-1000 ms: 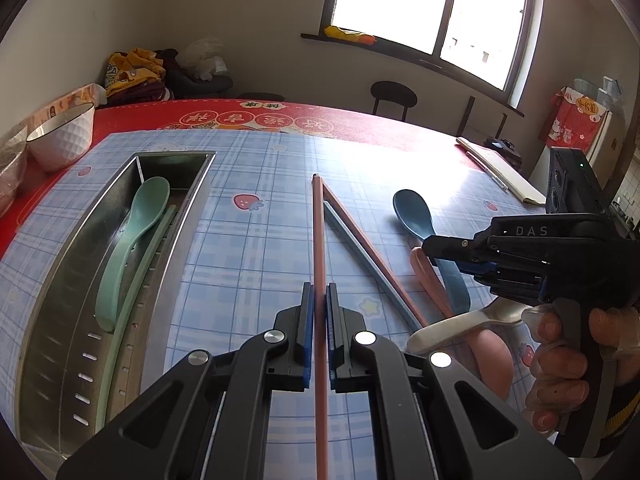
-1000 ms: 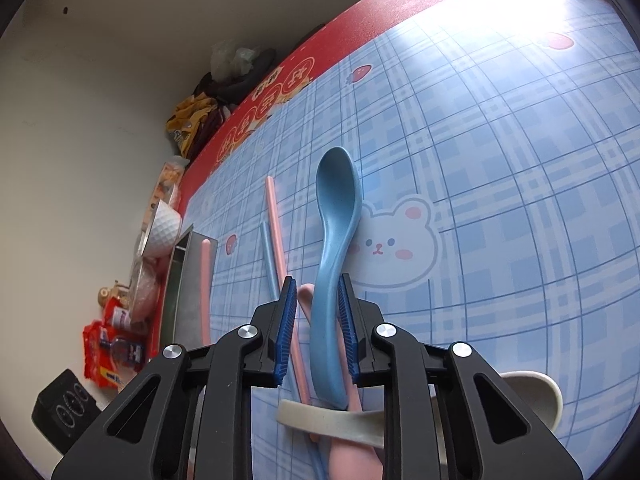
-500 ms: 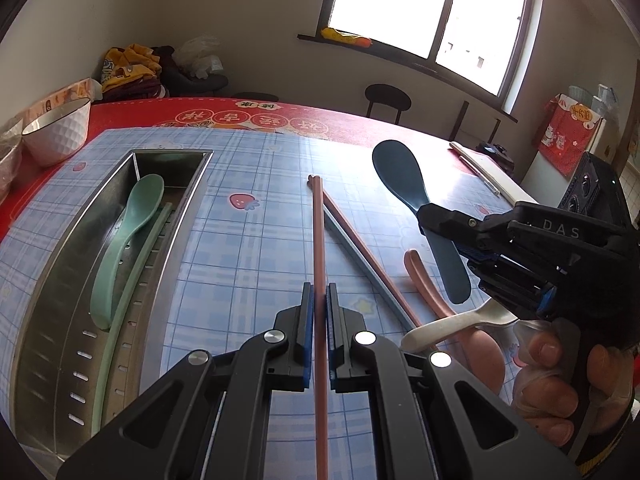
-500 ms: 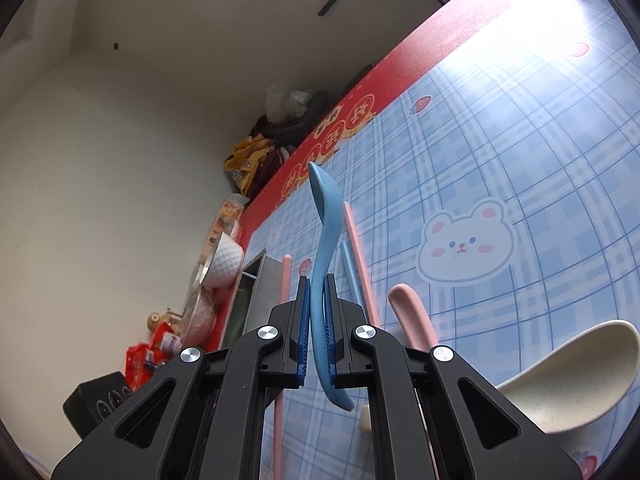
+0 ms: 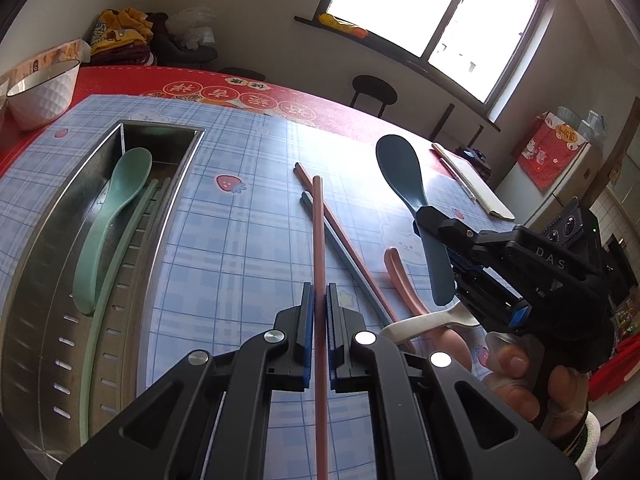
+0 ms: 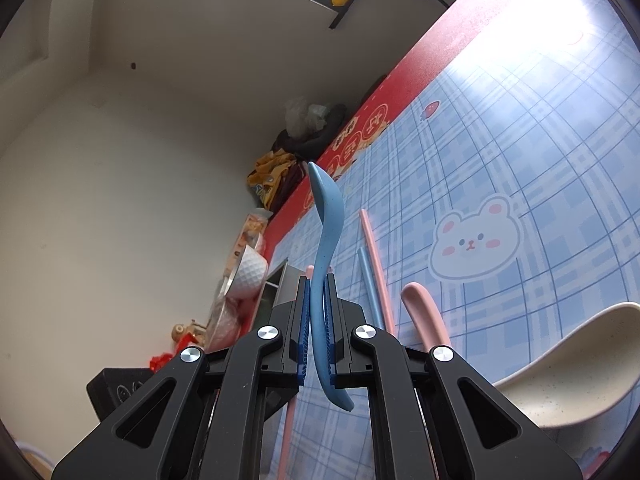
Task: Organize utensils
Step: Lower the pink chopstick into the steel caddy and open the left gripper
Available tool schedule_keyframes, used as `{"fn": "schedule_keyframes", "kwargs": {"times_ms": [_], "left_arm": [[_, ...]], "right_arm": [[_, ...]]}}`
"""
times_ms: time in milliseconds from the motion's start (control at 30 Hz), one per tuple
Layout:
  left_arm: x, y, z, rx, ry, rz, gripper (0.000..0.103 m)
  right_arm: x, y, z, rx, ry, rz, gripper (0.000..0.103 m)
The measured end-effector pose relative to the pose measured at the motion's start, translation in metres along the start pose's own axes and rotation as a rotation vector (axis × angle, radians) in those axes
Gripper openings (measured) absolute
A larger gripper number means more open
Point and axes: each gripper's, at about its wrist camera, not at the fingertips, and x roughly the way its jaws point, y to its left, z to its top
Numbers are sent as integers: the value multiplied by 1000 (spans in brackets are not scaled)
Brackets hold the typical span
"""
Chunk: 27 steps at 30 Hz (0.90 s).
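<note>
My left gripper (image 5: 319, 300) is shut on a pink chopstick (image 5: 318, 240) and holds it above the blue plaid cloth. My right gripper (image 6: 316, 292) is shut on the handle of a blue spoon (image 6: 326, 224), lifted off the table; both also show in the left wrist view, the gripper (image 5: 448, 236) and the spoon (image 5: 404, 172). A metal tray (image 5: 52, 240) at the left holds a green spoon (image 5: 116, 200) and green chopsticks (image 5: 120, 256). A second pink chopstick (image 5: 344, 236), a blue chopstick (image 5: 340, 248), a pink spoon (image 5: 404, 284) and a white spoon (image 6: 568, 364) lie on the cloth.
A white bowl (image 5: 40, 92) stands at the far left on the red tablecloth (image 5: 320, 108). A notebook (image 5: 472, 180) lies at the far right edge of the table. Bags and clothes (image 5: 132, 36) are piled behind the table. A chair (image 5: 374, 88) stands by the window.
My right gripper has closed on the blue spoon and lifted it off the table, tilting it up. My left gripper has raised the pink chopstick off the cloth.
</note>
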Motion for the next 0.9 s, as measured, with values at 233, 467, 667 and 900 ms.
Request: {"fn": "schedule_keyframes", "kwargs": {"times_ms": [233,467,667,900], "left_arm": [[-36,15,27,-15,-2,-39,6],[-53,57,57,-9,16,72,6],[-26,89,54,-58,117,147,6],[-8,101,49,-87,183,172,6]], "right_arm": [[0,0,-1,4,-3,-1,7],[2,6,-2,-6,7,17,7],[3,6,-2,-2,0,9,7],[-1,1,-3,9,5,3,7]]}}
